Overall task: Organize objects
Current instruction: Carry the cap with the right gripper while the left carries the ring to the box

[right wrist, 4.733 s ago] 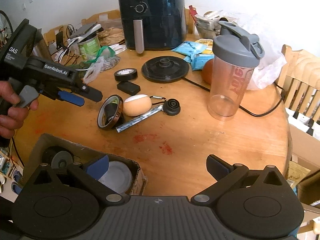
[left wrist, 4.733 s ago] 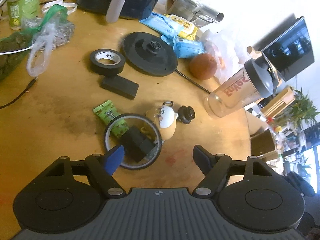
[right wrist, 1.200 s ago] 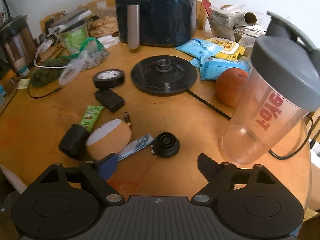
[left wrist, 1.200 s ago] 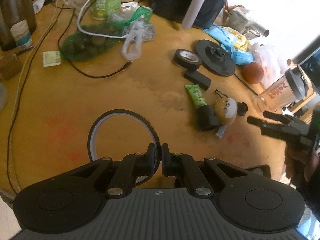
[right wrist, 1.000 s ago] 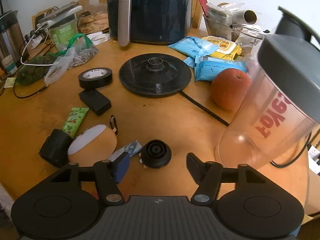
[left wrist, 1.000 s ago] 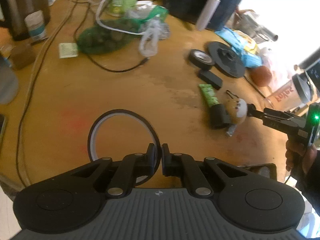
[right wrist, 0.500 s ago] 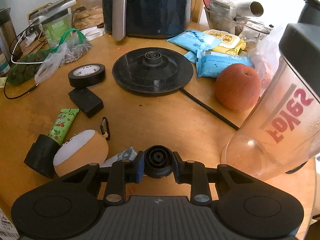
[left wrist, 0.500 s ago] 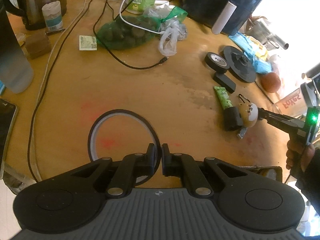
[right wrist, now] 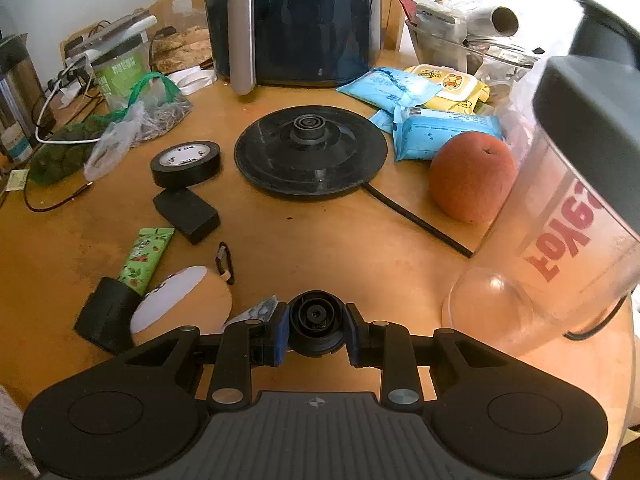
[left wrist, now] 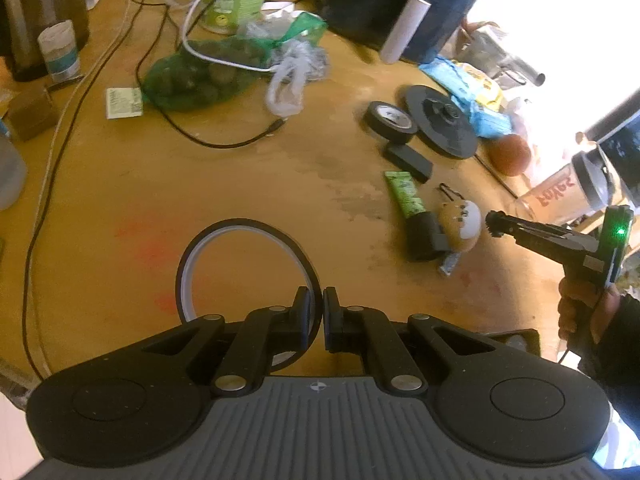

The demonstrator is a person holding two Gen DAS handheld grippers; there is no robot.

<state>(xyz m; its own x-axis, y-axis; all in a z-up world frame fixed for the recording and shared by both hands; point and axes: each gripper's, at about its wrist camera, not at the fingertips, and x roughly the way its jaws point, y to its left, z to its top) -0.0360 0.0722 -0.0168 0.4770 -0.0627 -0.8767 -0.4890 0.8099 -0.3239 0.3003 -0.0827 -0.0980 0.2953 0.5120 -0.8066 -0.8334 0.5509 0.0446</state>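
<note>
My left gripper point(left wrist: 322, 312) is shut on the thin rim of a large tape ring point(left wrist: 244, 229), held upright above the wooden table point(left wrist: 240, 176). My right gripper point(right wrist: 316, 326) is shut on a small round black knob point(right wrist: 317, 322), both pads pressing its sides. In the left wrist view the right gripper point(left wrist: 496, 224) shows at the right edge, held by a hand point(left wrist: 580, 312), next to a plush egg keychain point(left wrist: 460, 224). The same plush point(right wrist: 180, 304) lies left of my right fingers, beside a black block point(right wrist: 106, 314) and a green tube point(right wrist: 146, 258).
A black tape roll point(right wrist: 186, 164), a black box point(right wrist: 187, 210), a kettle base point(right wrist: 310, 152) with its cord, an orange point(right wrist: 472, 178), wipe packs point(right wrist: 440, 128), a shaker bottle point(right wrist: 560, 240) and an air fryer point(right wrist: 294, 20) crowd the table. Cables point(left wrist: 52, 152) and a green net bag point(left wrist: 200, 76) lie left.
My right gripper moved forward and closed on the black knob, which lay loose between open jaws a second ago. The left gripper kept the tape ring and drifted back.
</note>
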